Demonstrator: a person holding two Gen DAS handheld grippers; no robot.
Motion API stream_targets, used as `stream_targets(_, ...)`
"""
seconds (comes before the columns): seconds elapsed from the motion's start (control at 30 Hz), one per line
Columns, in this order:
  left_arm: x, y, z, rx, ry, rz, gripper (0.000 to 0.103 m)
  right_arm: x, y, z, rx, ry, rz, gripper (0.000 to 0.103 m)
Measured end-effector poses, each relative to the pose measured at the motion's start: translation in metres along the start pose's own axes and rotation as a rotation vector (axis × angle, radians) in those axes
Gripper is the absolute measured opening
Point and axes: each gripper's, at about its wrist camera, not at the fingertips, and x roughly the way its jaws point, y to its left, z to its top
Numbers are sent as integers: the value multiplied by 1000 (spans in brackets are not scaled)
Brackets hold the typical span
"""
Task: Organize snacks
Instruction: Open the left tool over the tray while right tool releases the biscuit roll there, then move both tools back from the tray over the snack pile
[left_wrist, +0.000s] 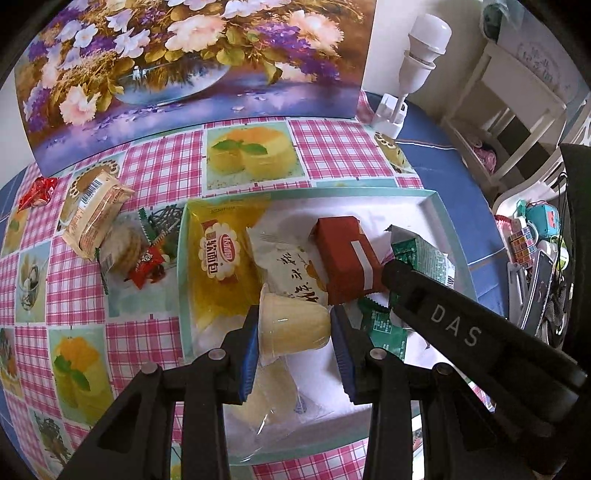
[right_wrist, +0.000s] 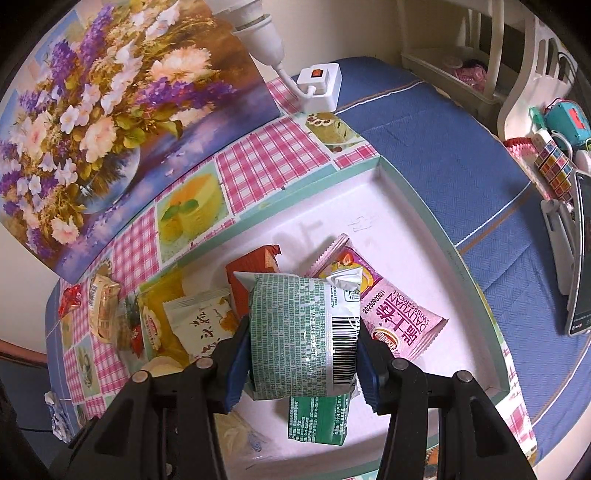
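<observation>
Gripping the pudding cup (left_wrist: 293, 325) in my left hand-held gripper (left_wrist: 294, 341), my right hand-held gripper (right_wrist: 303, 354) clamps a green snack packet (right_wrist: 304, 332) above the tray (right_wrist: 436, 229).

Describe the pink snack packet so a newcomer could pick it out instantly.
Find the shallow white tray with the pale green rim. The pink snack packet lies inside, just right of the green packet in the right gripper. It is the tray's only pink wrapper, printed with fruit.

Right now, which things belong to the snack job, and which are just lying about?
Job: jelly cup in left claw; green packet in right claw; box tray; pink Swiss roll packet.

Lying about: flower painting; lamp; phone.
</observation>
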Motion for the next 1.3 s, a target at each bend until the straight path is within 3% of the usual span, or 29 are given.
stream_targets(0.1, -1, 0, 2, -3, -4, -2, 39, 2, 0, 0, 0, 5, -2, 54)
stream_targets(0.43, -3, 3, 4, -13, -3, 30, 55, 4, 0, 0, 1, 13, -20, 58)
stream_targets(0.63, -4, 12, 6, -42, 0, 51, 55, 1, 1, 0, -2, 1, -21, 65)
stream_targets(0.9, -4, 32, 7, -116, 3, 66, 57, 1, 3, 0, -14, -1, -23, 65)
stream_targets(0.93, -4, 35, 7, -127, 1, 69, 60, 1, 4, 0, -14, -2, -24, 65)
stream_targets(0.97, -5, 38, 7, -138, -1, 72, 71, 1, 4, 0, -15, -3, -26, 65)
stream_targets(1.03, -6, 43, 7, -156, -9, 77, 76, 1, 5, 0, -18, -5, -30, 66)
stream_targets(1.07, -7, 46, 8, -169, -14, 83, 76, 0, 5, 0, -21, -7, -30, 68)
stream_targets(1.13, -8, 52, 8, -192, -19, 102, 80, 0, 6, 0, -22, -16, -33, 85)
stream_targets(1.2, -9, 60, 9, -225, -31, 149, 90, -1, 7, 1, -31, -27, -38, 87)
stream_targets(1.3, -10, 71, 8, -265, -50, 206, 93, -1, 8, 1, -37, -35, -37, 95)
